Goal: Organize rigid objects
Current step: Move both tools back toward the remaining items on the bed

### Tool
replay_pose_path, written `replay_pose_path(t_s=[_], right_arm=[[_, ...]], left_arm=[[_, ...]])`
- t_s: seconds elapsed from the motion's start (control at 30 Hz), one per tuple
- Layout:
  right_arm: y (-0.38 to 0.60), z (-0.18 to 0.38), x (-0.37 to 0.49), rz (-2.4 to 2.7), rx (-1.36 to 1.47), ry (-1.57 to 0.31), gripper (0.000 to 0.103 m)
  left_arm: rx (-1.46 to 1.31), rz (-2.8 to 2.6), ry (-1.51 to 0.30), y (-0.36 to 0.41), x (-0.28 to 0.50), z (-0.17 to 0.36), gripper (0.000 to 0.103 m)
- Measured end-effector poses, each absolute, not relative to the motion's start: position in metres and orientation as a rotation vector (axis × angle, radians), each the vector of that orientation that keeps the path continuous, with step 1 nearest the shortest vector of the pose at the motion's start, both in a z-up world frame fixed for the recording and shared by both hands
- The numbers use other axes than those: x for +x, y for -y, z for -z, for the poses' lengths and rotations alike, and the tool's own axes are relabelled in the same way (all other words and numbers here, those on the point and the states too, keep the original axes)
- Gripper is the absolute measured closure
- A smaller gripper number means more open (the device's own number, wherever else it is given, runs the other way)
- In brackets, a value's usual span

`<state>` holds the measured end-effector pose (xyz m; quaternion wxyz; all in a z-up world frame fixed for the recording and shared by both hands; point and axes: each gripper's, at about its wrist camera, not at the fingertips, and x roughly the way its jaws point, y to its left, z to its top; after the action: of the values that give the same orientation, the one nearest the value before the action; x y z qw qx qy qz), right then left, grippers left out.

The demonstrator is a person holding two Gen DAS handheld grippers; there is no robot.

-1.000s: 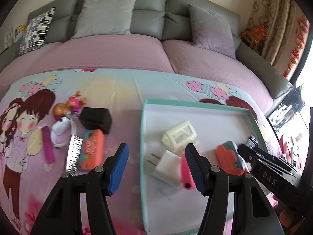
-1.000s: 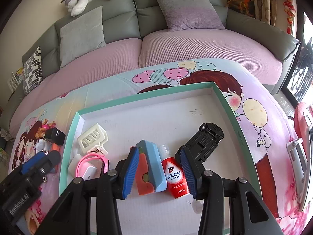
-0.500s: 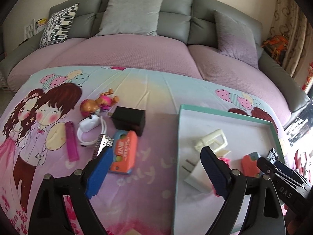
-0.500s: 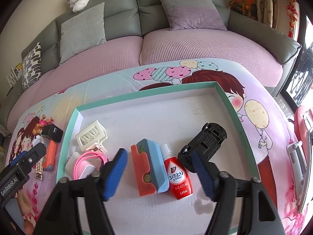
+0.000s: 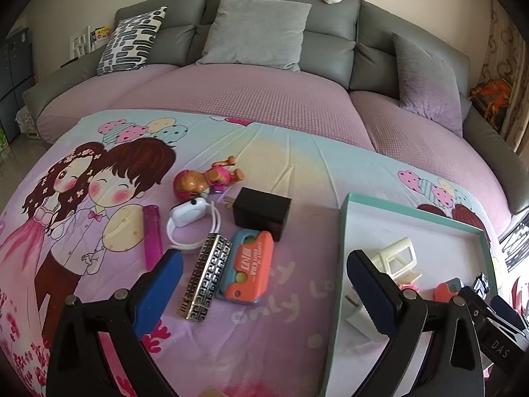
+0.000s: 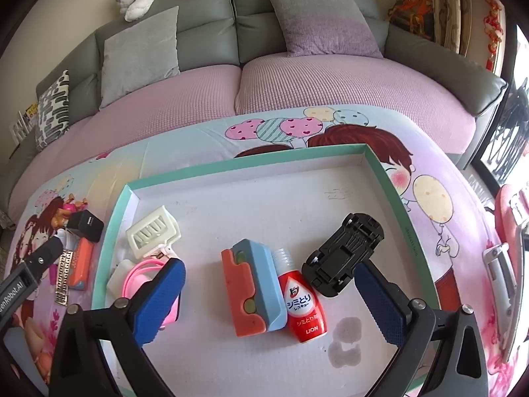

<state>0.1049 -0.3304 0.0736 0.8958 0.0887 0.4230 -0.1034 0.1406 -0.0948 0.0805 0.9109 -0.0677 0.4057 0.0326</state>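
Grey sofa w/ cushions at the back, pink seat pads in front of it, and a cartoon-print cloth spread over the near surface.

On the cloth, left to right: purple stick; white cable w/ small white unit; brown-pink toy figure behind it; silver patterned bar; orange-blue case just beside the bar; black charger block behind that case, touching its far end.

Left gripper hangs over bar + case, jaws wide and opening, nothing between the pads.

Further right, teal-rimmed tray w/ white floor. Inside, left to right: white clip; white plug w/ pink band partly behind a finger; second orange-blue case; red LION bottle touching that case; black toy car, underside up, just beside the bottle's cap.

Right gripper hangs over case + bottle, jaws spread wide, opening, pads clear of both. Dark stain on the tray floor near the bottle's base.
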Motion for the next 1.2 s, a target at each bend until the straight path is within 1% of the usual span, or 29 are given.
replay_pose_path(t_s=[0.4, 0.67, 0.87, 1.2], right_arm=[[0.314, -0.076, 0.106, 0.184, 0.171, -0.84, 0.0], [0.296, -0.087, 0.108, 0.095, 0.23, -0.772, 0.0], [0.25, -0.095, 0.115, 0.008, 0.14, -0.73, 0.0], [0.18, -0.082, 0.128, -0.144, 0.102, -0.779, 0.0]], left_arm=[[-0.155, -0.116, -0.802, 0.076, 0.14, -0.082, 0.004], [-0.23, -0.174, -0.777, 0.039, 0.139, -0.084, 0.004], [-0.316, -0.232, -0.791, -0.003, 0.138, -0.08, 0.004], [-0.427, -0.317, -0.766, -0.061, 0.132, -0.071, 0.004]])
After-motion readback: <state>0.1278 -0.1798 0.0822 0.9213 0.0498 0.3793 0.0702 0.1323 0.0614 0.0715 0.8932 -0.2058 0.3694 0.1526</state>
